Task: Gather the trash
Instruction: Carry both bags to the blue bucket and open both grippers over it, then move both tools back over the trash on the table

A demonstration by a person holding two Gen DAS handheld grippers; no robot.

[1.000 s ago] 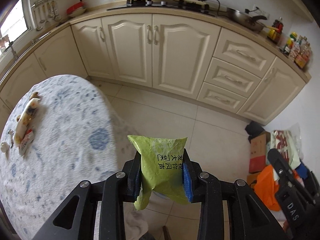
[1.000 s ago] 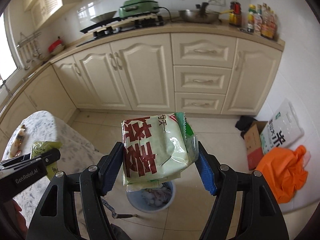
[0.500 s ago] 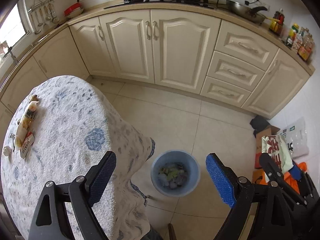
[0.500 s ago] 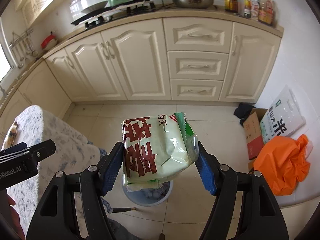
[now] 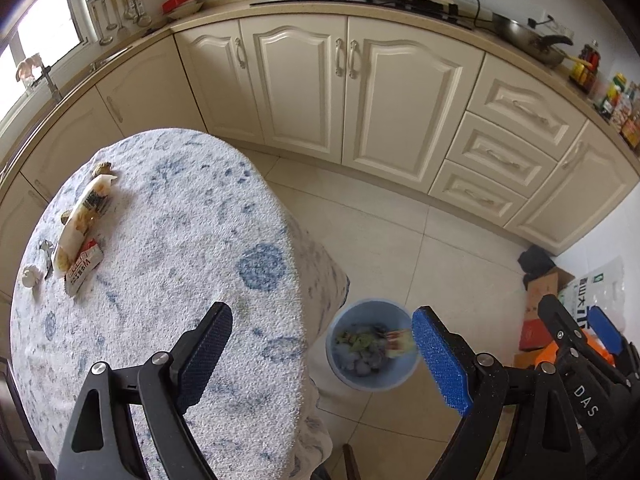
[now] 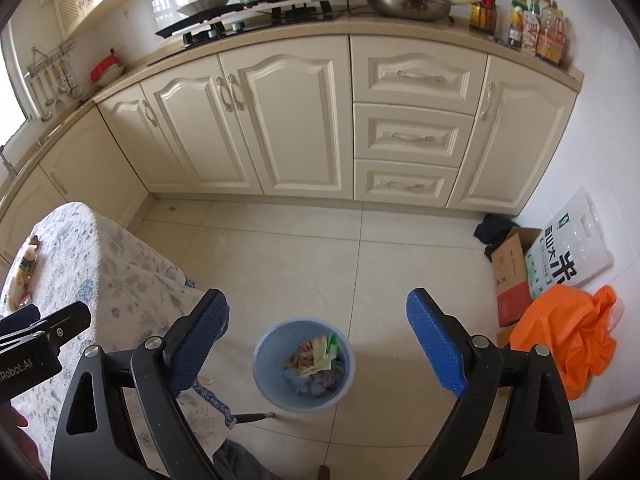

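Note:
A blue bin point(image 6: 304, 405) stands on the floor tiles beside the cloth-covered table point(image 5: 172, 240). Inside it lie a white, red and green packet point(image 6: 318, 354) and a green wrapper point(image 5: 356, 340) among other trash. My right gripper point(image 6: 318, 344) hangs over the bin, its jaws opening with nothing between them. My left gripper point(image 5: 320, 352) is open and empty, over the table's edge and the bin point(image 5: 372, 383). On the table's far left lie a long snack packet point(image 5: 82, 224), a small red and white packet point(image 5: 84, 270) and some scraps.
Cream cabinets point(image 6: 280, 120) line the far side. At the right wall sit a cardboard box point(image 6: 508, 280), a rice bag point(image 6: 568, 248) and an orange bag point(image 6: 564, 344). A thin stick point(image 6: 252, 417) lies on the floor by the bin.
Both grippers have opened. The green wrapper left the left gripper first, then the white and red packet left the right one; both now lie in the bin.

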